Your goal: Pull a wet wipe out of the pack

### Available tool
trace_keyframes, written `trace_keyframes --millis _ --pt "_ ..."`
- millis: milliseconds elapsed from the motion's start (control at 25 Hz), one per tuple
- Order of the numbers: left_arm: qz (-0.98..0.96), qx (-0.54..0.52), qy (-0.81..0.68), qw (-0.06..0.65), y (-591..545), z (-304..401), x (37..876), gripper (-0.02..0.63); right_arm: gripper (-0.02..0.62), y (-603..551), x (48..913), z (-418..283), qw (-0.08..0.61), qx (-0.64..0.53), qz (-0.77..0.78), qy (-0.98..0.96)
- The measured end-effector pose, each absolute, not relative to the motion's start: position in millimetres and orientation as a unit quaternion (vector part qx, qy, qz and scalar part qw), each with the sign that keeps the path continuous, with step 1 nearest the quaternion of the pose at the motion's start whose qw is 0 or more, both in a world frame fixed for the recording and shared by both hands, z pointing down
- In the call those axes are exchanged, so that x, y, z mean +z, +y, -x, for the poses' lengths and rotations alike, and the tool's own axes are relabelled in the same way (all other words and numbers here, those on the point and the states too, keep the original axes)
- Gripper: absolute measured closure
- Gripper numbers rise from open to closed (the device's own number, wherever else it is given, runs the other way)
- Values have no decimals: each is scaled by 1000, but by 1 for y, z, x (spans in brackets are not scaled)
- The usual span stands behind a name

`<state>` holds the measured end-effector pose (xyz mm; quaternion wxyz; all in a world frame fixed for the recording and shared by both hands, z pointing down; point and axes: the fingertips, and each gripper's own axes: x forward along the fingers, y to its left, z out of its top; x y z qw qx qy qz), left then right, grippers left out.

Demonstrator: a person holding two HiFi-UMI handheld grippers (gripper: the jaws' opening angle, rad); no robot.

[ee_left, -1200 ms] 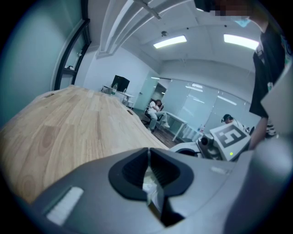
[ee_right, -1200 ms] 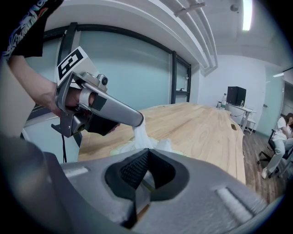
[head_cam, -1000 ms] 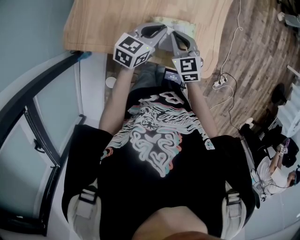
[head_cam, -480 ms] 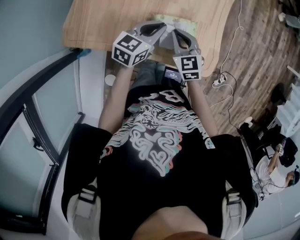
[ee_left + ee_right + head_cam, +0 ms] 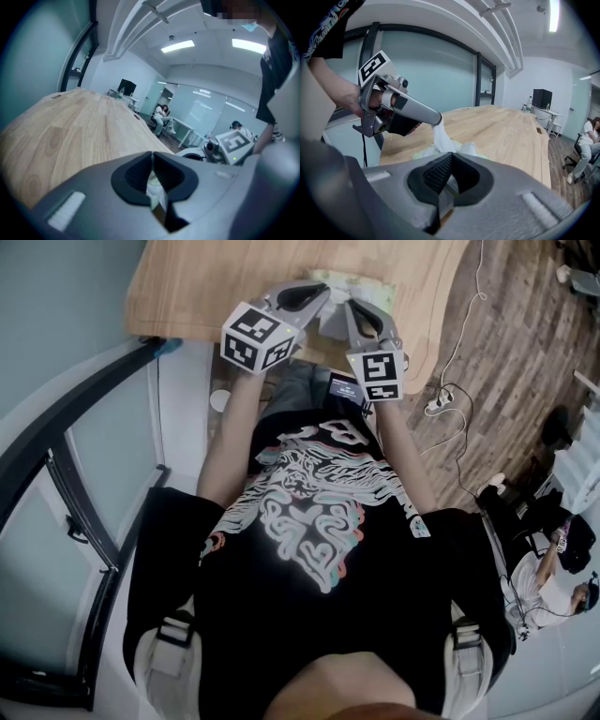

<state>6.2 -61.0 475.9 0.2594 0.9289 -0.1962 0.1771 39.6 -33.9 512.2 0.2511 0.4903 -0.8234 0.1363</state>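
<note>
Where the wooden table (image 5: 216,287) curves toward us, the pale green pack (image 5: 364,281) lies flat near its edge. From the right gripper view we see a white wet wipe (image 5: 440,137) rising out of the top of the pack in a twisted strand, with more white bunched at the opening beside it. That strand runs up and to the left, straight into the tip of the left gripper (image 5: 437,120), which hangs above the pack and tilts down toward it. In the left gripper view the jaws are pressed nearly together, with a fold of the wet wipe pinched between the pads (white shows in the narrow slit between them). The right gripper (image 5: 449,164) sits low over the table with the pack just beyond its tip, and its jaws are brought together. A pale sliver shows between its pads, and we cannot tell whether that is the pack's edge. From the head view the two gripper tips lie close beside each other over the pack, the left one slightly farther up the table.
</note>
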Motion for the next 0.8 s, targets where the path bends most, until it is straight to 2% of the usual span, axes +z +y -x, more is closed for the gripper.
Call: trace_keyframes --millis 800 --pt "-928 176 -202 259 -65 4 471 603 597 -35 512 -39 254 134 -492 -822"
